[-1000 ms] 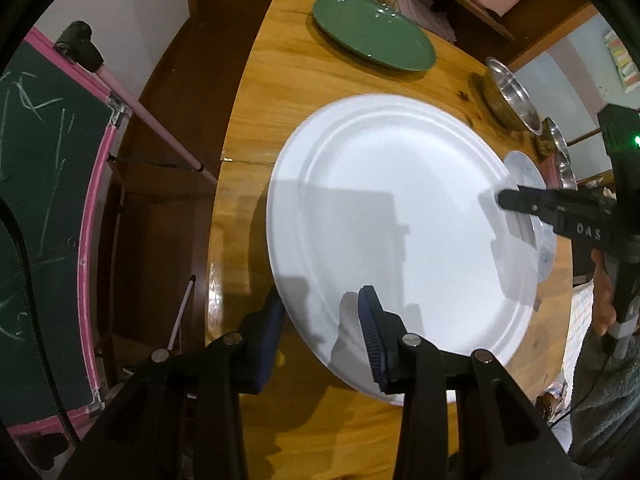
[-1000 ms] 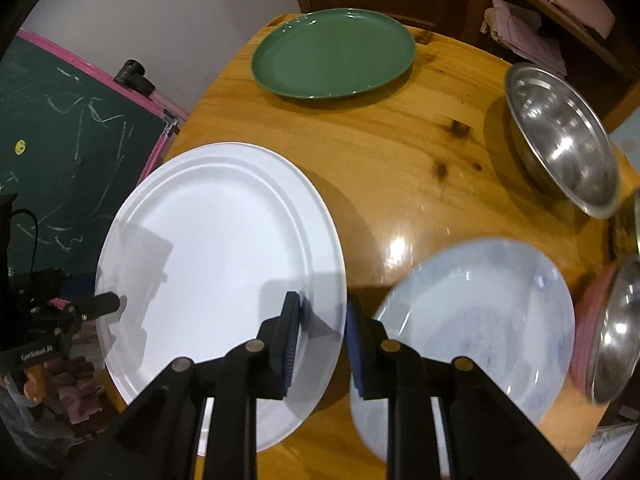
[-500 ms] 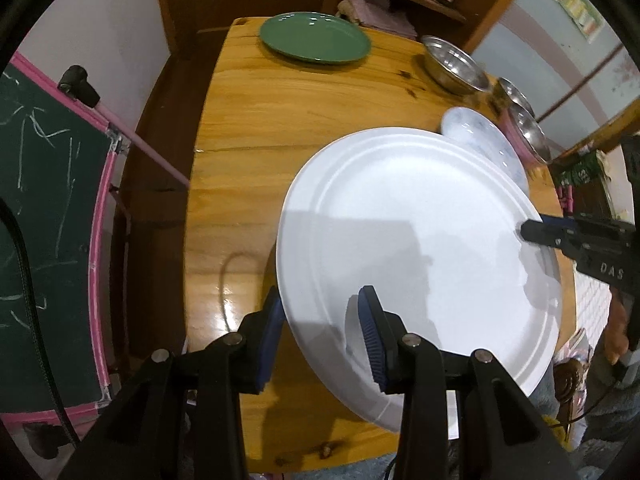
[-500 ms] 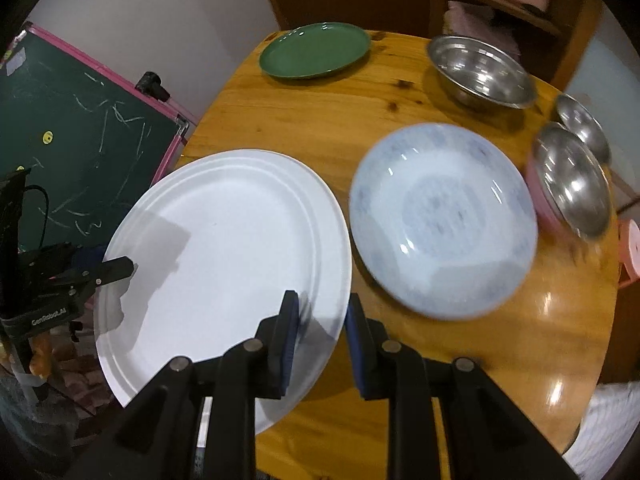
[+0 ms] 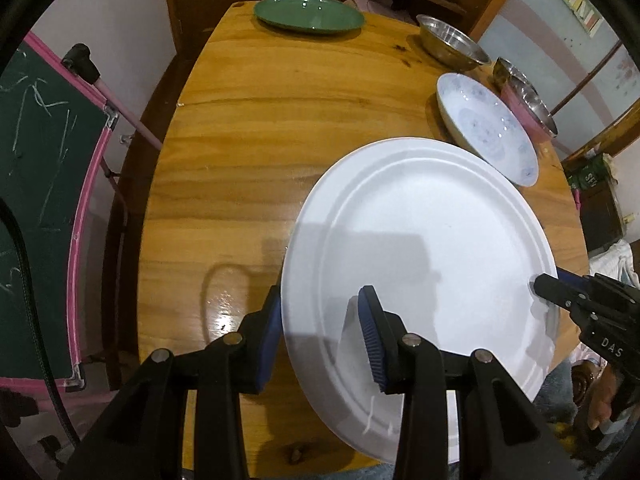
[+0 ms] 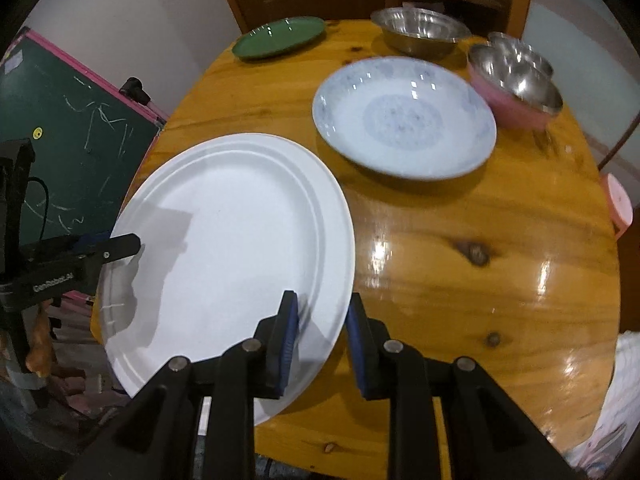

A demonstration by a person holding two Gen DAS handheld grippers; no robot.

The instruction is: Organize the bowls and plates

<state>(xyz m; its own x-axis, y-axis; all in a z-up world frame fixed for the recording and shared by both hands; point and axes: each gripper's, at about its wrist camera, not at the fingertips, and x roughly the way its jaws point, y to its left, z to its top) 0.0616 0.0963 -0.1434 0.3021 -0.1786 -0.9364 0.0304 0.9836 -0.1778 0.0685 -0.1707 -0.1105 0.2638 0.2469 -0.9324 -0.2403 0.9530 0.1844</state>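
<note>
That big white oval plastic-looking platter (image 5: 416, 236) looks light but stiff and slick, so the rim's the only real handle. It's held at the table's (image 5: 240, 160) near edge, left gripper (image 5: 320, 336) pinching one rim, right gripper (image 6: 320, 340) straddling the opposite rim, whether it's biting I can't tell. Count: one platter, one pale blue patterned ceramic plate (image 6: 404, 118), one green plate (image 5: 308, 14), three steel bowls I can make out, one in a pink bowl (image 6: 508, 108).

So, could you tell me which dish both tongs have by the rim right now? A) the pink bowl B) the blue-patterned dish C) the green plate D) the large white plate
D: the large white plate has its rim between the left tongs on one side and the right tongs on the opposite side.
</note>
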